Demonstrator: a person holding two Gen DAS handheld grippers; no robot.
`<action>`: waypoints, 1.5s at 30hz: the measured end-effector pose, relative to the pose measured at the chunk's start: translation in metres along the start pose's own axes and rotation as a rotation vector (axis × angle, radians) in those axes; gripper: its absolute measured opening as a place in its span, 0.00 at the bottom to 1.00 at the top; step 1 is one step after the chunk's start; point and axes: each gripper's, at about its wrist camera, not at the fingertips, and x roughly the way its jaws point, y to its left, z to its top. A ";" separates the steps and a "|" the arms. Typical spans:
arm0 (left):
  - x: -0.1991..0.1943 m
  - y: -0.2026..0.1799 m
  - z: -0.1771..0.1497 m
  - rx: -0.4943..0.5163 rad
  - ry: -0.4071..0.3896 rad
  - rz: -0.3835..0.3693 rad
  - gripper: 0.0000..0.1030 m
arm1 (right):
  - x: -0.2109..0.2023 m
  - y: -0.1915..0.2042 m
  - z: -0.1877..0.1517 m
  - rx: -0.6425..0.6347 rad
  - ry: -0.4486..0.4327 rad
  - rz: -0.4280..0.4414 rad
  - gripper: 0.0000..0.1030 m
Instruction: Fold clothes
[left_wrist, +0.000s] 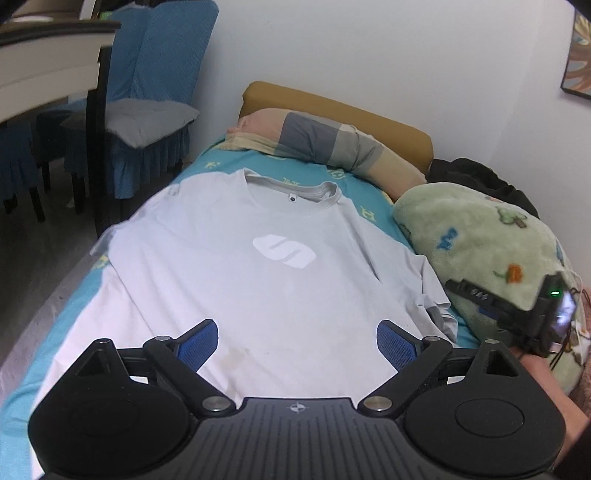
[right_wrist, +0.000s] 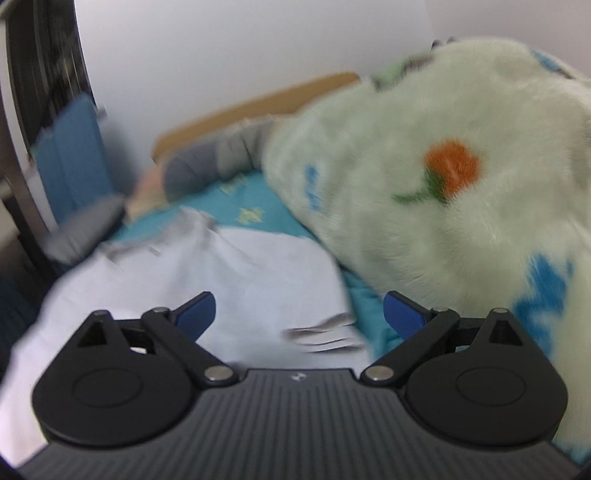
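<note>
A: Bed (left_wrist: 55, 317) first, folks, with its teal sheet filling most of what we see from the left wrist camera, a mustard headboard (left_wrist: 332, 107) against the white wall.

B: And spread flat on it we have the pale grey T-shirt (left_wrist: 236, 288), front up, white logo (left_wrist: 283, 251) on the chest, collar towards the headboard. Its right sleeve is bunched up near the bed's edge.

A: To the right we see a fluffy green blanket (right_wrist: 461, 229) heaped beside the shirt, with a striped pillow (left_wrist: 325, 140) beyond the collar. Blue-covered chair (left_wrist: 147, 110) off to the left, beside the bed.

B: Now the smaller players. We have the left gripper (left_wrist: 295, 343) over the shirt's hem, jaws spread wide, nothing between the blue pads.

A: Our right gripper (right_wrist: 299, 315) sits at the shirt's right side next to the blanket. That view is blurred, but its jaws stand apart and we see no cloth pinched.
</note>
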 end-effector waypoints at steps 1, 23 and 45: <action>0.004 0.002 0.001 -0.011 0.002 -0.012 0.92 | 0.013 -0.004 0.000 -0.012 0.020 -0.002 0.79; 0.027 0.010 0.021 -0.060 -0.024 0.021 0.89 | -0.014 -0.041 0.055 0.209 -0.149 0.027 0.47; 0.024 0.016 0.017 -0.107 0.011 0.008 0.89 | 0.032 -0.025 -0.058 0.806 0.039 0.244 0.85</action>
